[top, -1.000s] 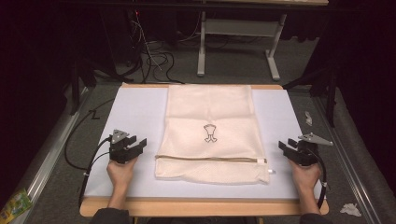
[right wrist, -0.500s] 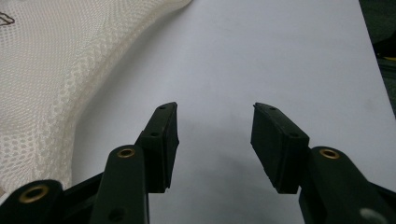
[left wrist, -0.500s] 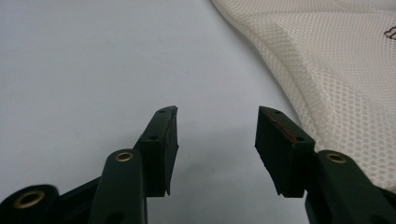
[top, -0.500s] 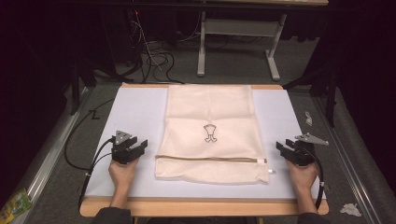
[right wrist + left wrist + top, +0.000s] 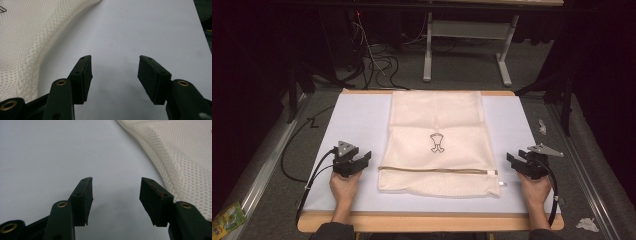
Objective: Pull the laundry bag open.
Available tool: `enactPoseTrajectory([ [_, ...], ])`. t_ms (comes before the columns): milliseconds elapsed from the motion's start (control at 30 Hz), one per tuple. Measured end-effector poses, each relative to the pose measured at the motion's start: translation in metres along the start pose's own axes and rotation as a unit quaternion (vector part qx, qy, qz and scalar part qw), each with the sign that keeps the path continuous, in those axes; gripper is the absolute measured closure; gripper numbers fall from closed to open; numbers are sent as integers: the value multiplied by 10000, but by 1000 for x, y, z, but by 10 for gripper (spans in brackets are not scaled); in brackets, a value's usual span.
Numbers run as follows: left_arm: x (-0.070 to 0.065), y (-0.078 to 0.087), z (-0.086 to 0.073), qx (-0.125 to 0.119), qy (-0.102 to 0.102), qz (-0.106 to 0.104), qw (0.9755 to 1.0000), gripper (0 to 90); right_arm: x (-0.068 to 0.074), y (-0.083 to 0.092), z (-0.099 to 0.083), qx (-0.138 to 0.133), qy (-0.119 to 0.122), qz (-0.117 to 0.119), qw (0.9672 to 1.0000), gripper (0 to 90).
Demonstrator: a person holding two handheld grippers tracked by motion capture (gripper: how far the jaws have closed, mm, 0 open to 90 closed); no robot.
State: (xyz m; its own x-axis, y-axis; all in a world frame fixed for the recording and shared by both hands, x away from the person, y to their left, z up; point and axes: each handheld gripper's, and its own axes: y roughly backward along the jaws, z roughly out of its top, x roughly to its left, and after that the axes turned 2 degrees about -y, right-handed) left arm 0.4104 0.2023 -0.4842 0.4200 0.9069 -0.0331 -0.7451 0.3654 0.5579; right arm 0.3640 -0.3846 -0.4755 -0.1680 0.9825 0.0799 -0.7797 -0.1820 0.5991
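A cream mesh bag [image 5: 438,140] with a small dark emblem [image 5: 437,142] and a zip [image 5: 437,170] near its front end lies flat in the middle of the white board [image 5: 357,120]. My left gripper [image 5: 362,159] rests on the board just left of the bag's front corner, open, its jaws just widened, nothing between them. The bag's mesh edge [image 5: 180,160] lies to the right of my left gripper [image 5: 115,192]. My right gripper [image 5: 511,161] sits right of the bag, open, jaws just widened and empty. The mesh [image 5: 27,37] runs left of my right gripper [image 5: 114,71].
The board sits on a wooden table [image 5: 427,222] whose front edge is close to the person's hands. Cables [image 5: 307,175] trail off the left side. Beyond the table are a dark floor, cable tangles [image 5: 377,60] and a white desk frame [image 5: 472,50].
Both grippers' jaws stand wider than a second ago. The right gripper has shifted slightly left toward the bag. The bag lies as before.
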Motion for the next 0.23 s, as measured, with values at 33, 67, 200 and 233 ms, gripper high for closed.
enactPoseTrajectory([
  [33,0,0,0,-5,-9,-18,10000,435,0,0,0,3,-16,-1,10000,444],
  [67,0,0,0,-16,-18,-17,10000,429,0,0,0,6,-35,-9,10000,438],
  [200,-1,1,-1,-31,-38,-24,10000,424,-1,0,0,22,-53,18,10000,426],
  [233,-1,1,-1,-30,-41,-26,10000,420,-1,0,0,20,-44,21,10000,421],
])
